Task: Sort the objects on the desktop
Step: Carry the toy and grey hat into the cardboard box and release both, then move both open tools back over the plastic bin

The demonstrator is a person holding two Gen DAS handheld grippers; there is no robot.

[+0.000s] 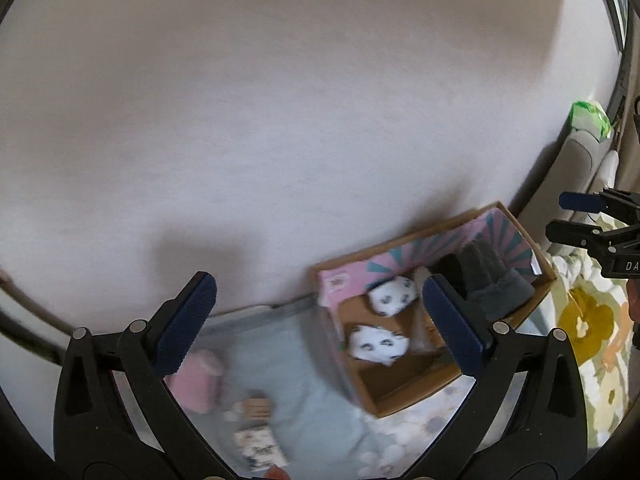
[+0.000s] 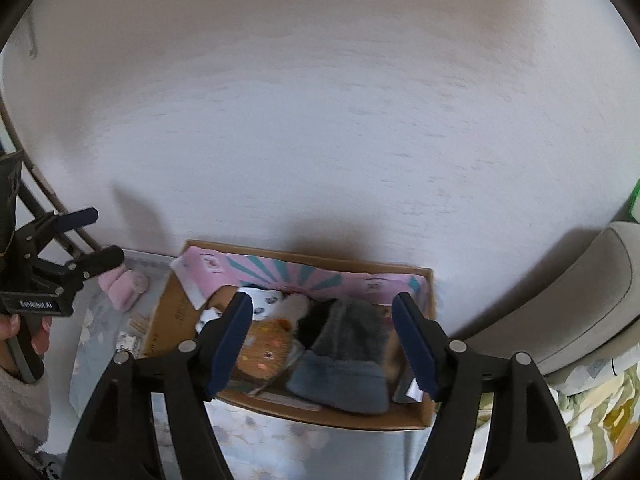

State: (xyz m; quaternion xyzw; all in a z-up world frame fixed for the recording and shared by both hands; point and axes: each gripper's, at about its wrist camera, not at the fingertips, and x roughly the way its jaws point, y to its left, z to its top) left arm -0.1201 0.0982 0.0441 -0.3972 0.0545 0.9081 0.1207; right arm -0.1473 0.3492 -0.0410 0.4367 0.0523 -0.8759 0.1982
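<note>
Socks fill the open cardboard box with a pink-and-teal patterned inner wall (image 2: 304,280), which sits on a pale blue floral bedspread (image 1: 304,360) against the white wall. Inside lie a folded grey fleecy sock (image 2: 344,376), a tan knitted bear-face sock (image 2: 264,352) and white paw-print socks (image 1: 378,342), all soft and bunched. The right gripper (image 2: 324,344) hangs directly over the box, jaws apart and gripping nothing. The left gripper (image 1: 316,324) is spread wide and empty too. By my reading, the rolled pink fluffy sock (image 1: 196,380) outside the box, toward the bedspread's left edge, comes next; it lies just beneath the left finger, nearer that hand.
</note>
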